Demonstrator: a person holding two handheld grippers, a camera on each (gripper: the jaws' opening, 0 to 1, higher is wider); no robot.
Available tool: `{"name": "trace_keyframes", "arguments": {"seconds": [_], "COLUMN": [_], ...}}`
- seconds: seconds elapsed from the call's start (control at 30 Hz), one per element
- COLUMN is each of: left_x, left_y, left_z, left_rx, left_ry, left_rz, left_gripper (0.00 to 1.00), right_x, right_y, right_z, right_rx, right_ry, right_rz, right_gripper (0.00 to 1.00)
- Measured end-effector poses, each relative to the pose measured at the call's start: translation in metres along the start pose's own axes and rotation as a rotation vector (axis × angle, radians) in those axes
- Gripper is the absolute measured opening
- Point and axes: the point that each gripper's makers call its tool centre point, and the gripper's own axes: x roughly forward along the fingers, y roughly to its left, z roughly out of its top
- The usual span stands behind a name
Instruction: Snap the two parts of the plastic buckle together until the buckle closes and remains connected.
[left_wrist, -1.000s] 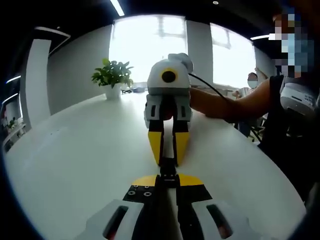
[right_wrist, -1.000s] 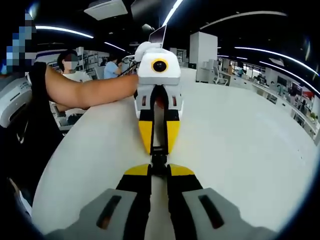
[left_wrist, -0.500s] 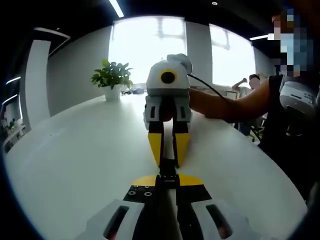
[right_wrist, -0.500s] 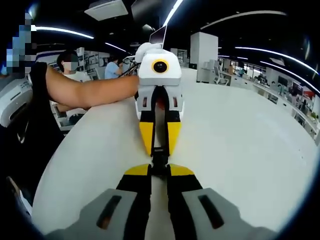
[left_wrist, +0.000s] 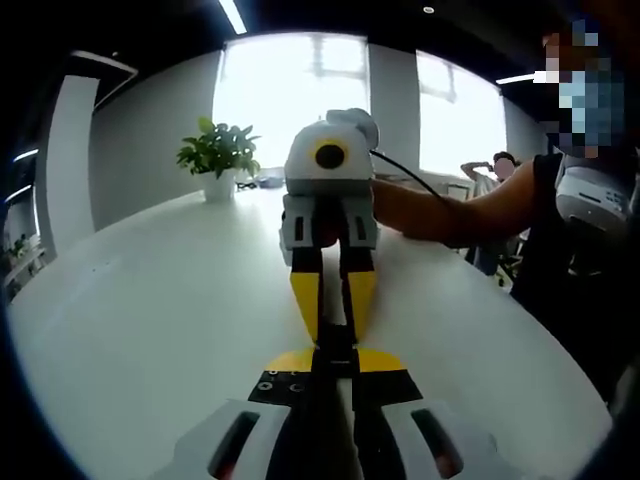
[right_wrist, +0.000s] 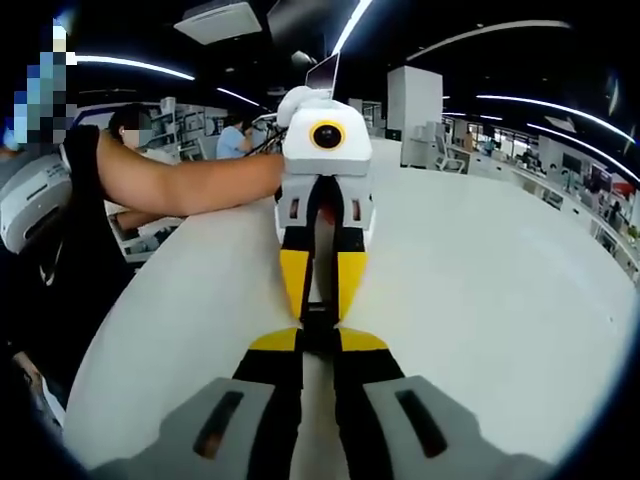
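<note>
Two grippers meet tip to tip at frame centre over the white table (left_wrist: 150, 330): left gripper (left_wrist: 335, 362) and right gripper (right_wrist: 318, 338) each clamp the black buckle (left_wrist: 336, 338).

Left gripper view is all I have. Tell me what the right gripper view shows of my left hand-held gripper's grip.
Observer: Seen head-on in the right gripper view, the left hand-held gripper has its yellow-tipped jaws closed on the small black plastic buckle. I cannot tell whether the halves have latched.
Operator: Report what is behind that gripper.
Observer: The pale screen of an open laptop rises just behind its top.
</note>
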Motion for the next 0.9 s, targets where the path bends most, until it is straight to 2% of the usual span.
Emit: {"name": "trace_keyframes", "arguments": {"seconds": [0.9], "left_x": [-0.0022], "left_y": [0.0058], "left_z": [-0.0025], "left_rx": [-0.017], "left_ry": [0.0], "left_rz": [0.013], "left_gripper": [0.09], "right_x": [-0.0013], "right_y": [0.0005], "right_z": [-0.0019], "right_rx": [0.018], "right_ry": [0.004], "right_rz": [-0.02], "right_gripper": [0.1]}}
